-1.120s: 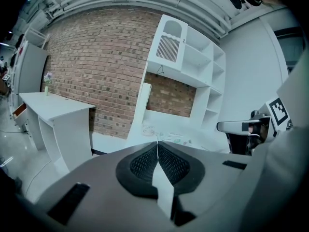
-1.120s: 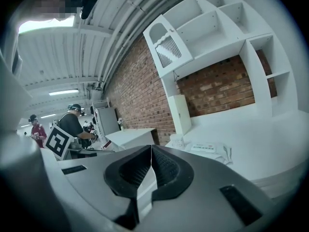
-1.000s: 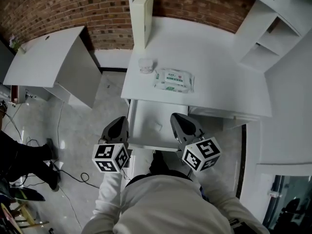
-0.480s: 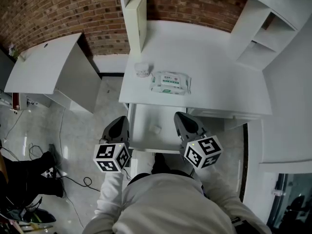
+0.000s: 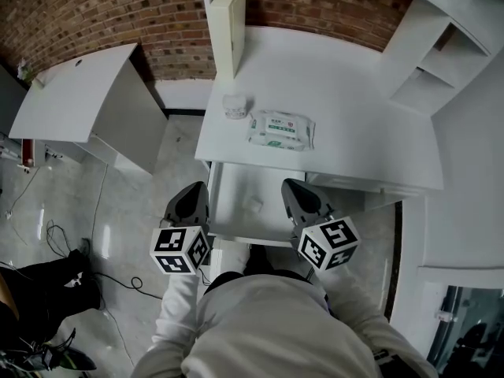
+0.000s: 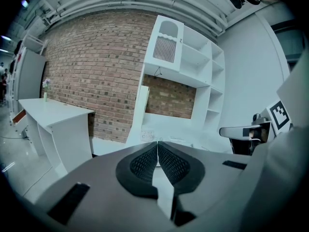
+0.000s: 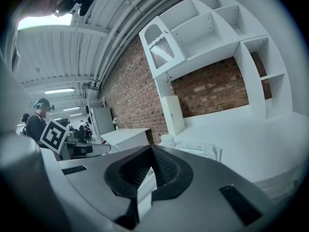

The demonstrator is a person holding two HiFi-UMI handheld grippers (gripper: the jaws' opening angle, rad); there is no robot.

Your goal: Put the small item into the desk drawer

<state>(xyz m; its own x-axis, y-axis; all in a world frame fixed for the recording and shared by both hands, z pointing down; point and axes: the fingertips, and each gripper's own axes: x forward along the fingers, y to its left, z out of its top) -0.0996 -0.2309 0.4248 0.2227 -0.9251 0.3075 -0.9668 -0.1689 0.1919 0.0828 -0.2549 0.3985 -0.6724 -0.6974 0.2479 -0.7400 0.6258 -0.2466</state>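
Note:
In the head view the desk drawer [image 5: 235,189] stands pulled out below the white desk [image 5: 354,124]. A small white item [image 5: 253,205] lies on the drawer's floor. My left gripper [image 5: 194,194] hovers at the drawer's left front corner, jaws shut and empty. My right gripper [image 5: 294,190] hovers at the drawer's right front corner, also shut with nothing in it. In the left gripper view the pads [image 6: 145,161] meet at the tips. The right gripper view shows its pads [image 7: 166,168] closed together the same way.
A pack of wipes [image 5: 281,129] and a small white tub [image 5: 235,105] lie on the desk near its left edge. A tall white panel [image 5: 227,26] stands at the back, shelves [image 5: 429,61] at the right. A second white desk [image 5: 75,93] stands to the left.
Both grippers stay shut and almost still at the drawer front. The head view has shifted slightly. A person's legs at the left edge have moved down and out.

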